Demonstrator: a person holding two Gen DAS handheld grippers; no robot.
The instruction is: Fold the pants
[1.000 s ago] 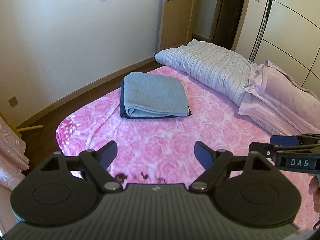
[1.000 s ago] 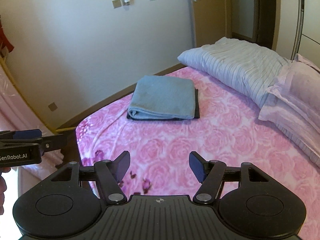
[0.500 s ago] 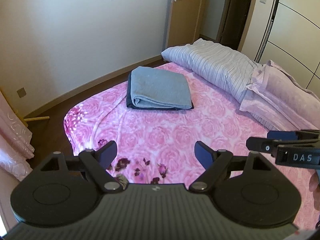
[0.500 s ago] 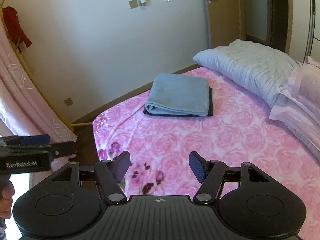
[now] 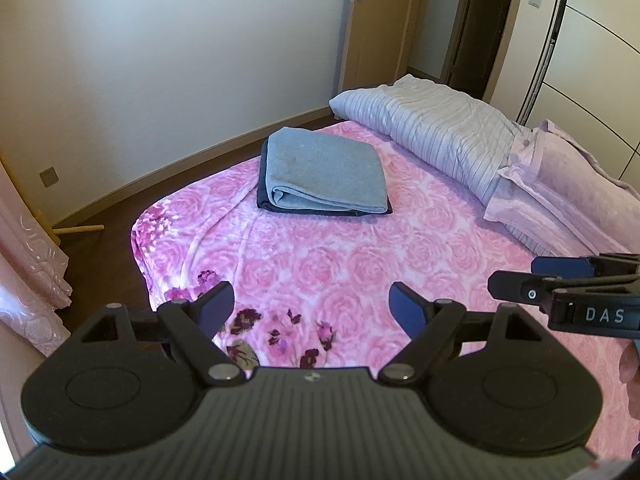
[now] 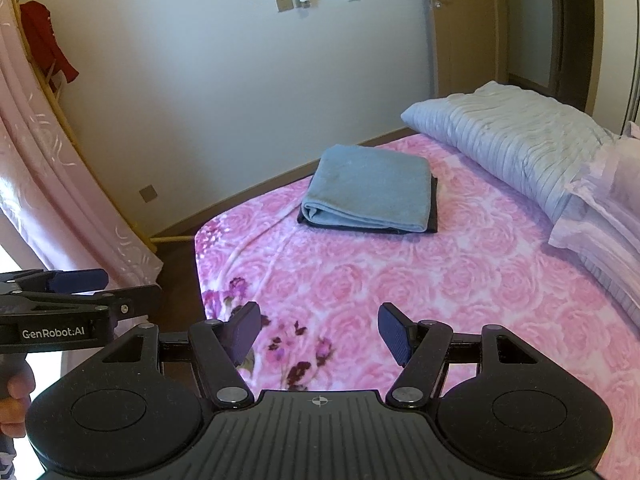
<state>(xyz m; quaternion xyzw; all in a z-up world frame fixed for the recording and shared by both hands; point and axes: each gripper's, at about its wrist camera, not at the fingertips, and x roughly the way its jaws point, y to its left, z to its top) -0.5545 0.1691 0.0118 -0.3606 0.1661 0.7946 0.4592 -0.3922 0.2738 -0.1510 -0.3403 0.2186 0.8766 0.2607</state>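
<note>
Left claw (image 5: 311, 307) held with jaws apart, empty, above the pink rose-print bedspread (image 5: 360, 248). Folded grey-blue pants (image 5: 326, 170) stacked on a dark folded garment (image 5: 262, 192), well apart from both claws. Right claw (image 6: 319, 333) likewise spread and empty. Probably finished; best kept clear of the stack.

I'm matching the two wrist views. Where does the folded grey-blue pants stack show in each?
Left wrist: folded pants sit at upper centre, on the pink bedspread.
Right wrist: folded pants sit right of centre, at mid-height.
Shared landmark: the striped grey duvet, right of the pants.
</note>
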